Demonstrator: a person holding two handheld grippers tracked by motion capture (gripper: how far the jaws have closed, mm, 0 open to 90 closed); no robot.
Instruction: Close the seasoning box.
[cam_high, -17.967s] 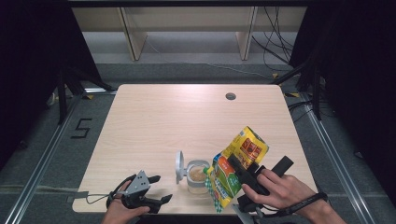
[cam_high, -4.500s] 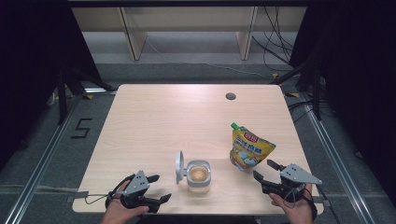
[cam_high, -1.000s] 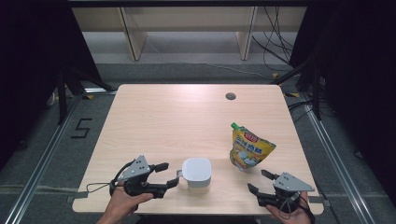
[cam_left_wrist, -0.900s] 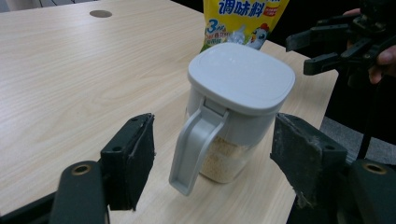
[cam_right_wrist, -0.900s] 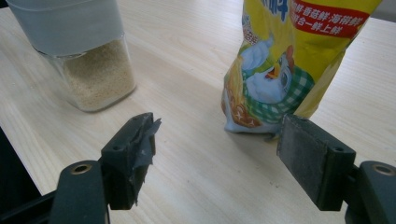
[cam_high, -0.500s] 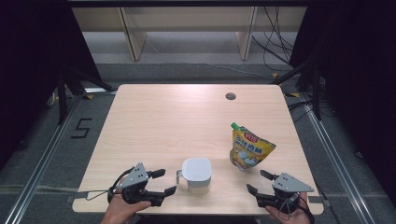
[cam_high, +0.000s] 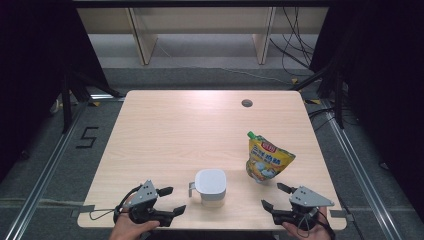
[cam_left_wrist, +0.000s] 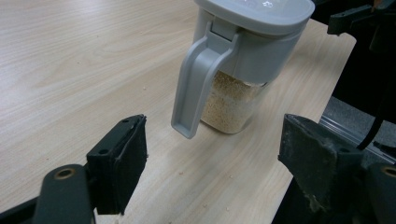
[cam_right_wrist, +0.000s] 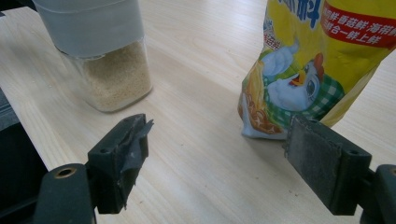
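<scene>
A clear container (cam_high: 210, 187) with a grey lid and a grey handle stands near the table's front edge, lid down, holding pale granules (cam_left_wrist: 229, 105). A yellow spouted pouch (cam_high: 267, 160) stands upright to its right. My left gripper (cam_high: 172, 199) sits left of the container, apart from it. Its jaws have just been opening and nothing is between them; the handle (cam_left_wrist: 194, 88) hangs ahead of them. My right gripper (cam_high: 273, 196) rests at the front right, just in front of the pouch (cam_right_wrist: 322, 60). Its jaws have also just been opening, and they are empty.
The light wooden table (cam_high: 175, 130) has a small round cable hole (cam_high: 246, 103) at the back right. A few crumbs lie on the wood near the container (cam_right_wrist: 107, 60). Beyond the table lie grey floor, metal rails and cables.
The container's lid, open a few seconds ago, is down. My left gripper has drawn back from the container toward the front edge and sunk a little. The right gripper has stayed put.
</scene>
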